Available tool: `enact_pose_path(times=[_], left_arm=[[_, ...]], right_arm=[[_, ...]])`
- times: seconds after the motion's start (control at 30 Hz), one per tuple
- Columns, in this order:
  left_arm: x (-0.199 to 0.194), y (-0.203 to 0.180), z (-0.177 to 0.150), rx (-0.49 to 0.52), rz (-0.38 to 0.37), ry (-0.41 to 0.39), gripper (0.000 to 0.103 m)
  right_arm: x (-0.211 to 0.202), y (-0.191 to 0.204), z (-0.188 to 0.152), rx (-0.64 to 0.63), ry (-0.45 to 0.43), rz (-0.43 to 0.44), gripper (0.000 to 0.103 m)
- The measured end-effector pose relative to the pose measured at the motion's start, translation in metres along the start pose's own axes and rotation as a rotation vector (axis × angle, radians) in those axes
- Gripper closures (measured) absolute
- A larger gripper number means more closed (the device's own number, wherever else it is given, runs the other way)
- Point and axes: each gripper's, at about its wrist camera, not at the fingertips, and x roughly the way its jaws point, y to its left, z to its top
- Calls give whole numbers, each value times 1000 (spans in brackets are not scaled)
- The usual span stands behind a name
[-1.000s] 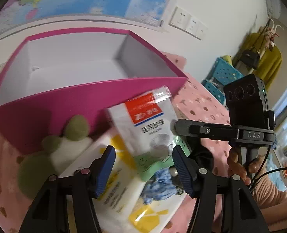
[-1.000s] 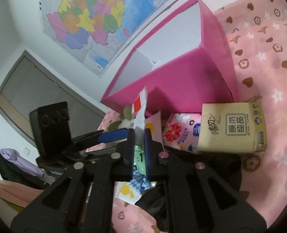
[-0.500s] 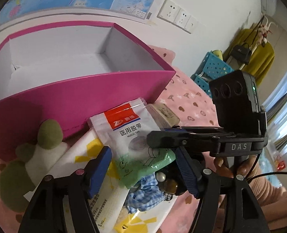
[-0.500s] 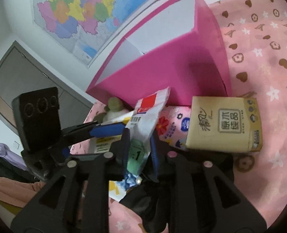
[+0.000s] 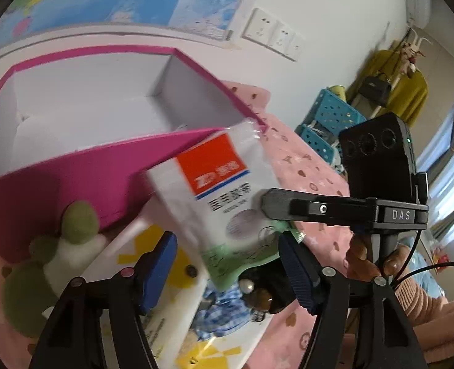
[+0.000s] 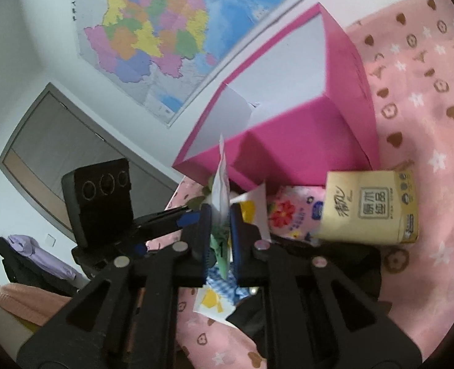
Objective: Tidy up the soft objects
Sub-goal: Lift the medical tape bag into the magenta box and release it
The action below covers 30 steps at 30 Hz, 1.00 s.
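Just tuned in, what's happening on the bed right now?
The right claw is shut on a white packet with a red label, held up in front of the open pink box, not yet inside. The left claw hangs open over the pile: a green plush, a yellow-and-white pack and a tissue pack.

White walls carry a large coloured map [image 6: 153, 30] and a row of white wall sockets [image 5: 271, 34]. A grey door [image 6: 57, 156] stands in the corner; blue perforated baskets [image 5: 328, 123], a rack of hanging clothes [image 5: 393, 83] and a daylit curtained window [image 5: 451, 181] occupy the far side.
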Motion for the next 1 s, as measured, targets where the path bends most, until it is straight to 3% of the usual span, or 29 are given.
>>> enact_pose_path(times=[0.13, 0.33, 0.7, 0.87, 1.0], left_arm=[[-2, 0, 2, -8, -36, -4, 31], [-19, 3, 10, -31, 6, -43, 52], [-33, 15, 72, -3, 102, -83, 52], [-18, 33, 97, -10, 147, -52, 52], [3, 47, 112, -16, 213, -8, 52]], right_arm=[[-2, -5, 2, 36, -16, 50, 90], [-1, 12, 12, -43, -19, -27, 89], [12, 35, 73, -146, -56, -108, 88], [29, 26, 101, -150, -50, -186, 85], [44, 15, 113, -163, -32, -275, 77]])
